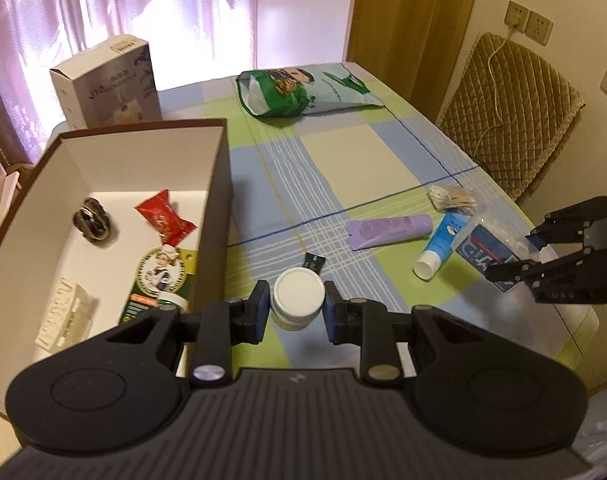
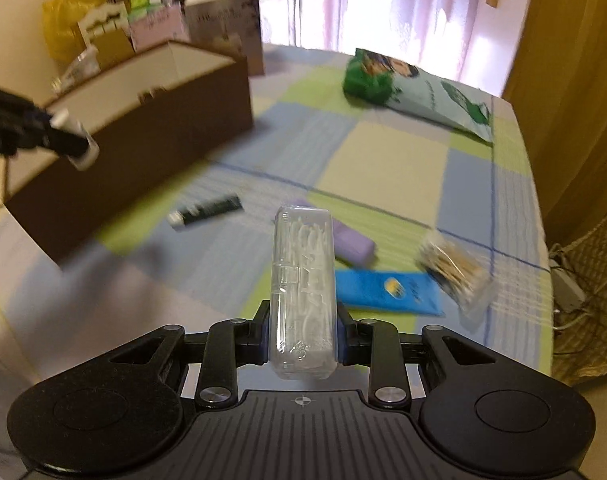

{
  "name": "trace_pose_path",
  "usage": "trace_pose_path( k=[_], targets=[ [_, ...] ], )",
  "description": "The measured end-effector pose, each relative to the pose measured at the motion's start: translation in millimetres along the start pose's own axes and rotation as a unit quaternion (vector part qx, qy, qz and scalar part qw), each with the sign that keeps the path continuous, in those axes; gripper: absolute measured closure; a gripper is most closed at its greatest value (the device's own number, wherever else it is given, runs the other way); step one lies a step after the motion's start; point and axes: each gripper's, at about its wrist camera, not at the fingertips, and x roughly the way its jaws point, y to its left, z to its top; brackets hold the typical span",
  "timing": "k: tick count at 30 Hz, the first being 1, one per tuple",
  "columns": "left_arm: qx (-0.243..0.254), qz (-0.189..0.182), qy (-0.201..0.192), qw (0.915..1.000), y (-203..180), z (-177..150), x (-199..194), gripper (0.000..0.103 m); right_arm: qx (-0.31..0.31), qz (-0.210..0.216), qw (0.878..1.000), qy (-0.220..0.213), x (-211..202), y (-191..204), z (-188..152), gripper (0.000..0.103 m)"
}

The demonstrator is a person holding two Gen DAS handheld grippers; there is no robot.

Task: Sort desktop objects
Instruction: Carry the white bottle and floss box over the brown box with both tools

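My left gripper (image 1: 297, 307) is shut on a small white-capped jar (image 1: 298, 298), held above the table just right of the brown box (image 1: 217, 184). The box holds a red candy wrapper (image 1: 165, 218), a dark bundle (image 1: 93, 220), a green packet (image 1: 159, 280) and a white pack (image 1: 63, 314). My right gripper (image 2: 303, 330) is shut on a clear plastic case of floss picks (image 2: 303, 280), lifted over the table; it also shows at the right edge of the left wrist view (image 1: 515, 252). On the cloth lie a purple tube (image 1: 389, 230), a blue tube (image 1: 441, 248), a cotton-swab bag (image 1: 453, 198) and a dark tube (image 2: 207, 212).
A green snack bag (image 1: 303, 94) lies at the far end of the checked tablecloth. A white carton (image 1: 107, 80) stands behind the brown box. A quilted chair (image 1: 511, 120) stands at the table's right side. Curtains hang behind. Boxes and a yellow bag (image 2: 63, 28) clutter the far left.
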Motion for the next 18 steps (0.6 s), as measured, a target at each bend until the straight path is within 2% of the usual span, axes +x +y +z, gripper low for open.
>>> trace_pose_path(
  k=[9,14,18],
  targets=[
    [-0.017,0.035,-0.029,0.9988,45.1,-4.0,-40.0,0.08,-0.007,0.086,0.996,-0.03,-5.5,48.5,54.7,0.071],
    [-0.025,0.077,-0.029,0.9963,85.3,-10.1,-57.1,0.08,-0.026,0.126,0.991,-0.047,-0.2,79.3,88.1,0.071],
    [-0.029,0.096,-0.023,0.9947,113.5,-15.9,-63.3,0.08,-0.045,0.149,0.986,-0.059,8.0,107.4,115.2,0.071]
  ],
)
